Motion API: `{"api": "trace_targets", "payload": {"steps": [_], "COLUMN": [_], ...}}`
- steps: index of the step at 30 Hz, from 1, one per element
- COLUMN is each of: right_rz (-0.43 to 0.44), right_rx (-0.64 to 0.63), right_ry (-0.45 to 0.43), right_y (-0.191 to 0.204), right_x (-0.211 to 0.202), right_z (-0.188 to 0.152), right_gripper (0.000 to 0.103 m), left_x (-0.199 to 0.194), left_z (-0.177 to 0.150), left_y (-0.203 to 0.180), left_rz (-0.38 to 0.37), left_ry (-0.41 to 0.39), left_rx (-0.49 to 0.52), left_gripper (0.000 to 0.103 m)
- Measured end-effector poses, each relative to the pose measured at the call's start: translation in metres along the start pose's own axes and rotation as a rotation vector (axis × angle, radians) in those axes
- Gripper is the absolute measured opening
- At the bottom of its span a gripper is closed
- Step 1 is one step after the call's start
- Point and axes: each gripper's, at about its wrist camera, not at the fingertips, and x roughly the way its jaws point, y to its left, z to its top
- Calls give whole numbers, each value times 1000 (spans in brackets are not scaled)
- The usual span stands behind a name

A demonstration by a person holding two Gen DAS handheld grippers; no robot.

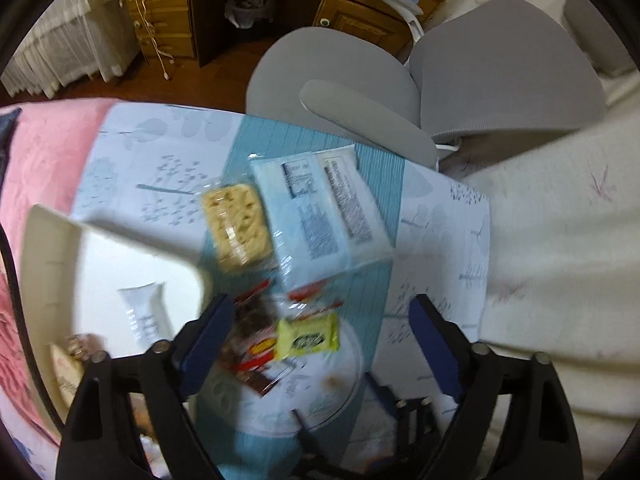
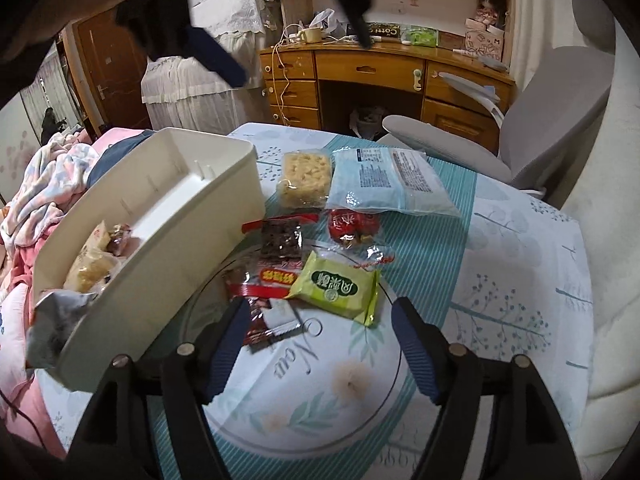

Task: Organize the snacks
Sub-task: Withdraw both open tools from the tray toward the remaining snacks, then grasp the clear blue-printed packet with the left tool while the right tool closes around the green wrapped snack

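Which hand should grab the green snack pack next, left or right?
Probably left: the left gripper hangs open right over the green pack. The right gripper is open too, but the pack lies beyond its fingertips.

Left of the right gripper [image 2: 318, 344] stands the white plastic bin [image 2: 160, 264] — wrapped snacks inside. Just ahead lie the green-wrapped pastry packet [image 2: 340, 286] and, to its left, the red-edged clear packet of dark snacks [image 2: 280, 252]; beyond them, the clear-wrapped pale cracker block [image 2: 306, 178] and flat light-blue printed pouch [image 2: 394, 184] side by side.
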Motion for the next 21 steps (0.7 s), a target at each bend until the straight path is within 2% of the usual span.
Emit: {"api": "trace_targets", "payload": {"steps": [7, 10, 13, 21], "right_rz": [-9, -13, -27, -69], "right_rx": [30, 47, 57, 103], "right_ry": [-3, -10, -12, -18], "right_y": [-6, -8, -9, -11], "right_x": [29, 36, 43, 57], "right_z": [-3, -5, -6, -6], "right_gripper": [74, 74, 74, 75], "left_x": [42, 61, 80, 122], "left_z": [38, 51, 59, 71], "left_y": [-7, -9, -11, -19], "left_rz": [-60, -64, -65, 5], "left_ry": [56, 82, 110, 170], "left_rx": [-79, -110, -131, -110], "left_gripper": [95, 102, 102, 102]}}
